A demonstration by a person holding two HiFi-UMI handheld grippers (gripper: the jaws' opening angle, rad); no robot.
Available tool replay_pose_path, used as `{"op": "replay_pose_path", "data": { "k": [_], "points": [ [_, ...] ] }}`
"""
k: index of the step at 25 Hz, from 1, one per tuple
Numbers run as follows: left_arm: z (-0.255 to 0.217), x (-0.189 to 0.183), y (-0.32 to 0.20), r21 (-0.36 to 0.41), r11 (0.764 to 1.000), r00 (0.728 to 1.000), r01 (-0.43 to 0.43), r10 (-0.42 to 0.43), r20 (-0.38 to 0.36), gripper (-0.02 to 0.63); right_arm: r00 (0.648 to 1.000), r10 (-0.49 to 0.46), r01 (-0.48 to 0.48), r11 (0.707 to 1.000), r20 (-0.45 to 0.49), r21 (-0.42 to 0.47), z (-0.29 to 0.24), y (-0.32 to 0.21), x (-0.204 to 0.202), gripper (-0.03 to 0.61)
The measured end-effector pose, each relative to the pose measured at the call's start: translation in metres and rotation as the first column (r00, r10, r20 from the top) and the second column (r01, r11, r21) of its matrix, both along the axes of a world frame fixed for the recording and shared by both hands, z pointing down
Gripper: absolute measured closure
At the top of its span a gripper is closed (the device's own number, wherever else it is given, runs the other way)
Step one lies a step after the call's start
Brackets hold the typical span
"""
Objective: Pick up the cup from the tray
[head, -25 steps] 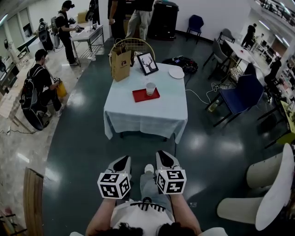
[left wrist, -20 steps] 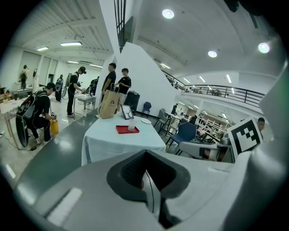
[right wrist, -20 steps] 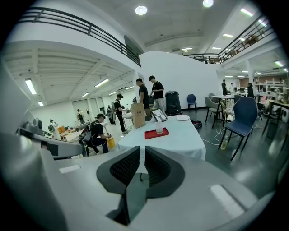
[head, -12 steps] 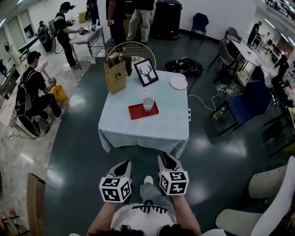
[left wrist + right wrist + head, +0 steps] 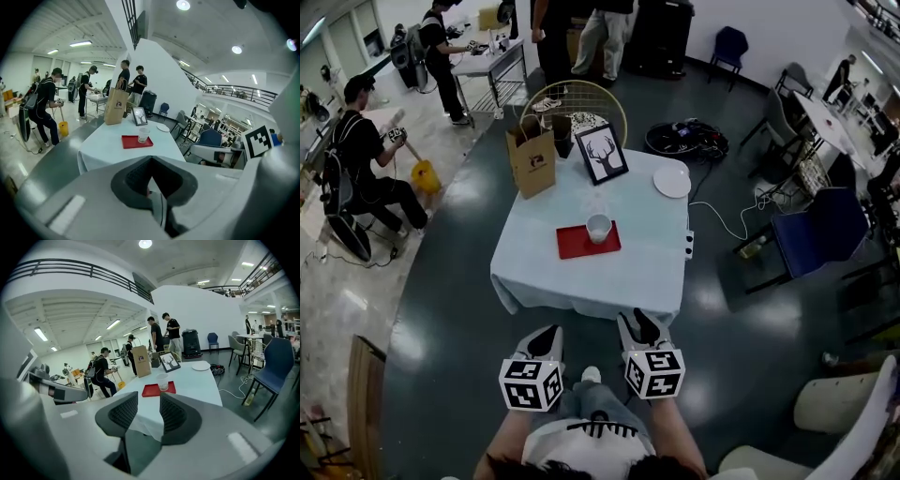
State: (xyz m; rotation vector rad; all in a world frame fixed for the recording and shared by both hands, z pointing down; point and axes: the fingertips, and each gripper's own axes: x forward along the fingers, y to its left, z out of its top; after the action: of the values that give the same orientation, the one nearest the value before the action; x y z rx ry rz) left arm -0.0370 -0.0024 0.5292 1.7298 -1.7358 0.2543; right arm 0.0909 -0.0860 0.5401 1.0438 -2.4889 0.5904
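You've closed in on the table; left tongs pinched together, right tongs slightly apart. That cup on the tray looks light and squishy, so pinch its rim gently.

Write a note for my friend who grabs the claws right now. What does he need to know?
Left claw: shut, nothing in it, held low, short of the table.
Right claw: a little open, empty, beside the left one.
Cup: upright on the red tray, mid-table, untouched.
Done: nothing grabbed yet.
Left: step closer, reach over with an open claw, probably the right one, close on the cup and lift it off the tray.
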Motion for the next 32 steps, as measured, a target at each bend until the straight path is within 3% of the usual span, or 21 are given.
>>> {"op": "replay_pose_path", "data": {
  "k": [5, 15, 18, 24, 32],
  "points": [
    [0.002, -0.013, -0.021, 0.008, 0.999, 0.999, 0.032, -0.032, -0.010, 0.613, 1.000, -0.011, 0.011, 1.000, 0.025, -0.010, 0.006, -0.017, -0.009, 0.396],
    [0.009, -0.037, -0.083, 0.010, 0.999, 0.999, -0.034, 0.034, 0.007, 0.613, 1.000, -0.010, 0.010, 0.999, 0.007, 0.034, 0.010, -0.071, -0.043, 0.288],
    [0.008, -0.047, -0.110, 0.002, 0.998, 0.998, -0.068, 0.068, 0.017, 0.612, 1.000, -0.025, 0.026, 0.999, -0.019, 0.041, 0.014, -0.095, -0.058, 0.245],
    [0.018, -0.064, -0.152, -0.033, 0.995, 0.995, -0.094, 0.093, -0.035, 0.612, 0.987, -0.094, 0.101, 0.994, -0.129, 0.049, 0.030, -0.143, -0.100, 0.228],
    [0.030, -0.102, -0.210, -0.062, 0.992, 0.994, -0.109, 0.107, -0.032, 0.613, 0.968, -0.105, 0.105, 0.994, -0.227, -0.013, 0.074, -0.193, -0.154, 0.169]
  ]
}}
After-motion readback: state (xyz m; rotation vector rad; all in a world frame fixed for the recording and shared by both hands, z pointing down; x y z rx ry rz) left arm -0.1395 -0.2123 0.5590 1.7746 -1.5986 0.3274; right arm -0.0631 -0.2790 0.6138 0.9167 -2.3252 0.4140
